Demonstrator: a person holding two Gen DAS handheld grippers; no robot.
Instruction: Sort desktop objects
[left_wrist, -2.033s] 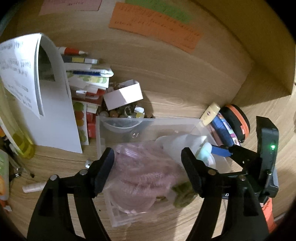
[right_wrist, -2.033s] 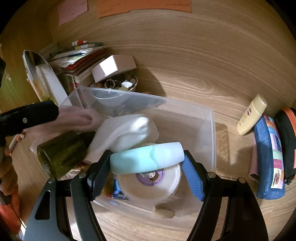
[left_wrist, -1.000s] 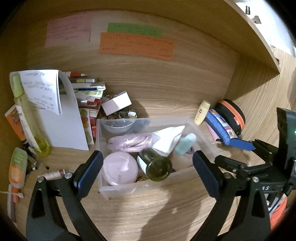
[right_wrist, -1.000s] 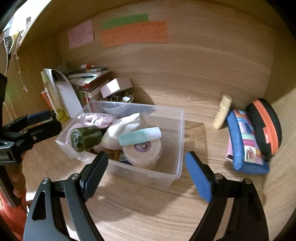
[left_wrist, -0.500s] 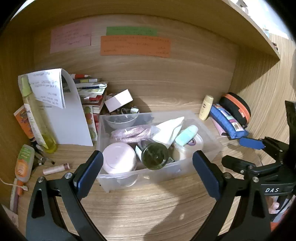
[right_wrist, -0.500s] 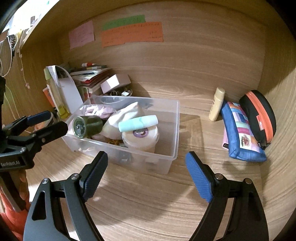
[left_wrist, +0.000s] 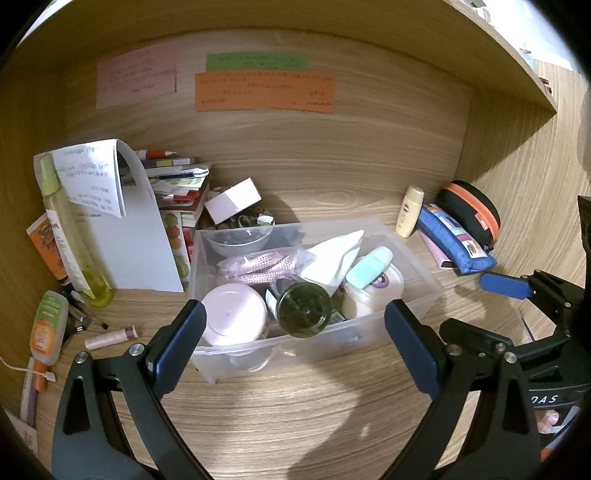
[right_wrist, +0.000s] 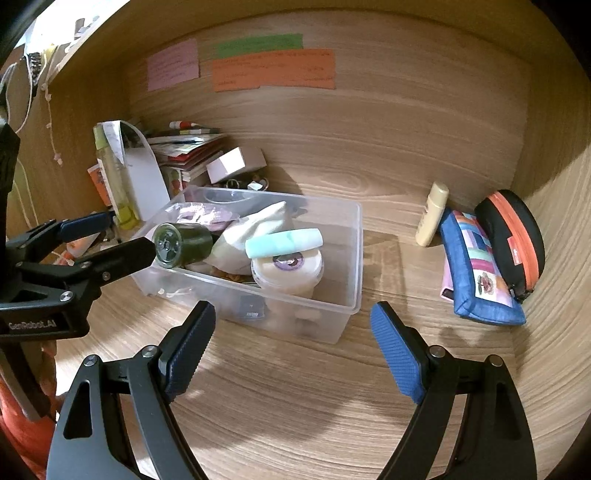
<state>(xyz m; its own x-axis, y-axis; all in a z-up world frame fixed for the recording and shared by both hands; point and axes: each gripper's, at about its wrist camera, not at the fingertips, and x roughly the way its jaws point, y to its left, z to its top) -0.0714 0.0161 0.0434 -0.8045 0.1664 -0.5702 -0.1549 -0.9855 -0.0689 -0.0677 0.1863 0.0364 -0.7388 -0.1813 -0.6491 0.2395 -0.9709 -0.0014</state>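
Note:
A clear plastic bin (left_wrist: 421, 258) (right_wrist: 354, 258) sits mid-desk. It holds a dark green bottle (left_wrist: 303, 308) (right_wrist: 181, 244), a pink-lidded jar (left_wrist: 234, 318), a pink bagged item (left_wrist: 258, 264), a white cloth (left_wrist: 332, 258) (right_wrist: 251, 232), a teal tube (left_wrist: 369, 271) (right_wrist: 283, 242) and a white tub (right_wrist: 286, 271). My left gripper (left_wrist: 291, 343) is open and empty, in front of the bin. My right gripper (right_wrist: 291, 347) is open and empty, in front of the bin's right corner. Each gripper shows in the other's view, the right (left_wrist: 498, 306) and the left (right_wrist: 99, 236).
A cream bottle (left_wrist: 409, 216) (right_wrist: 431, 214), a blue pouch (left_wrist: 456, 240) (right_wrist: 478, 273) and a black-orange case (left_wrist: 469, 212) (right_wrist: 513, 236) lie right. Left are books (left_wrist: 177, 192), a white box (left_wrist: 232, 201), paper (left_wrist: 129, 229), a yellow bottle (left_wrist: 70, 229), tubes (left_wrist: 46, 326) and a lipstick (left_wrist: 110, 338).
Both grippers opened, let go of the pink bag and the teal tube in the bin, and drew back toward the desk front. The bin now looks smaller and farther away.

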